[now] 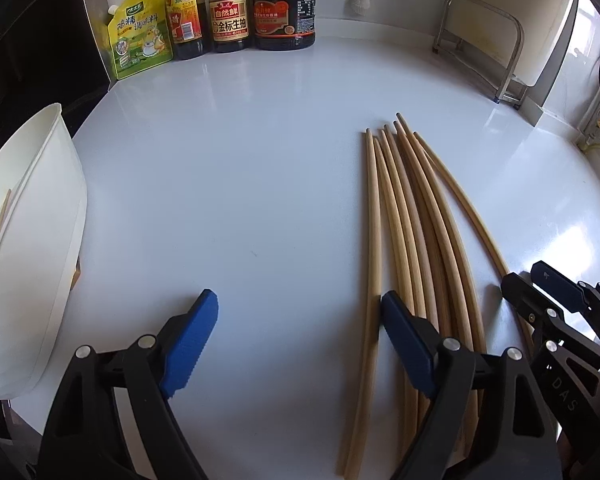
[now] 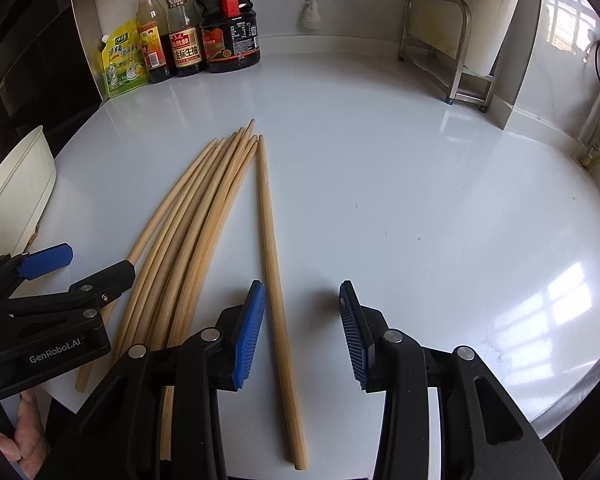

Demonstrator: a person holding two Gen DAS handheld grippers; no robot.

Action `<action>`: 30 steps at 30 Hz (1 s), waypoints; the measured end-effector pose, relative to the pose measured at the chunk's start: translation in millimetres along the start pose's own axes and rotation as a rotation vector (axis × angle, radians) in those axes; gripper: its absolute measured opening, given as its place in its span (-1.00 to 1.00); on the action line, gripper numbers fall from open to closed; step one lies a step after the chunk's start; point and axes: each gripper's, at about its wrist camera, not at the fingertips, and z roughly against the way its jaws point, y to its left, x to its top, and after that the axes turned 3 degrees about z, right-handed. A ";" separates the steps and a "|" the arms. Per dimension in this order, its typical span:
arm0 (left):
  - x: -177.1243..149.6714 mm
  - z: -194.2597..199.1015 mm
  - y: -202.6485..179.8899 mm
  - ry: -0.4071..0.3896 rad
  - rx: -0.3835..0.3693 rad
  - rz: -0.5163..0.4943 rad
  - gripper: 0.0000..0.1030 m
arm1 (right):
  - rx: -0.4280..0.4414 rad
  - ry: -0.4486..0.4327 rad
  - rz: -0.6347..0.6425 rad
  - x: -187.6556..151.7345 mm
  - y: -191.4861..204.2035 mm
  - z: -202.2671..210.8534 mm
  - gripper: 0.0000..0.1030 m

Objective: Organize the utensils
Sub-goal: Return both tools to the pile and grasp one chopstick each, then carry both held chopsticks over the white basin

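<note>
Several long wooden chopsticks [image 1: 416, 240] lie side by side on the white countertop [image 1: 240, 184], tips pointing away; they also show in the right wrist view [image 2: 196, 220]. My left gripper [image 1: 300, 336] is open and empty, with the leftmost chopstick [image 1: 374, 240] just inside its right finger. My right gripper [image 2: 302, 332] is open over the rightmost chopstick [image 2: 274, 272], which lies apart from the bundle, next to the left finger. A white holder [image 1: 28, 240] stands at the left with one chopstick inside.
Sauce bottles [image 1: 228, 8] and a yellow seasoning pouch [image 1: 140, 32] stand at the back left. A metal rack [image 1: 484, 44] stands at the back right against the wall. The counter's front edge [image 2: 572, 408] curves near my right gripper.
</note>
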 end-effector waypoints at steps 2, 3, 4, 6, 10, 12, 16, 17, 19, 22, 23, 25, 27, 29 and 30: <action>2.0 0.6 -2.0 -0.004 -0.006 -0.009 0.34 | -0.011 -0.006 0.017 1.4 2.4 -1.8 -0.28; 3.2 0.8 -3.5 -0.005 -0.009 -0.015 0.23 | -0.012 -0.009 0.023 2.2 3.2 -2.7 -0.28; 3.7 1.1 -5.2 -0.005 -0.013 -0.020 0.17 | -0.011 -0.009 0.026 3.0 4.0 -3.6 -0.28; 4.6 2.1 -9.2 -0.005 -0.025 -0.033 -0.09 | -0.008 -0.009 0.034 5.1 5.6 -5.5 -0.28; 3.2 5.1 -16.3 0.002 -0.053 -0.054 -0.61 | 0.005 -0.006 0.066 6.9 13.8 -6.6 -0.74; 2.6 5.8 -16.5 0.010 -0.070 -0.056 -0.83 | 0.001 -0.003 0.079 7.8 17.6 -7.0 -0.87; 1.8 6.6 -12.2 0.026 -0.096 -0.043 -0.85 | 0.036 -0.001 0.035 7.5 16.0 -6.7 -0.88; 1.7 7.0 -10.6 0.030 -0.103 -0.037 -0.86 | 0.049 0.001 0.019 7.0 13.4 -6.0 -0.88; 1.0 7.6 -7.6 0.039 -0.113 -0.026 -0.86 | 0.068 0.005 -0.006 5.7 10.8 -4.4 -0.88; -0.7 10.9 -4.0 0.039 -0.123 -0.017 -0.86 | 0.074 0.000 -0.024 2.9 9.2 0.5 -0.88; -0.8 12.5 -2.9 0.038 -0.128 -0.013 -0.86 | 0.078 -0.003 -0.030 2.4 8.7 2.7 -0.88; -0.9 17.2 -0.7 0.031 -0.135 -0.010 -0.86 | 0.085 -0.011 -0.041 1.7 6.9 8.2 -0.88; -0.7 23.8 1.6 0.019 -0.140 -0.010 -0.86 | 0.090 -0.023 -0.050 2.1 6.7 14.4 -0.88; -0.1 31.2 4.7 0.007 -0.145 -0.009 -0.86 | 0.095 -0.039 -0.057 3.8 7.8 21.7 -0.88; -0.6 36.1 6.9 -0.001 -0.148 -0.009 -0.86 | 0.098 -0.046 -0.059 4.8 8.4 25.1 -0.88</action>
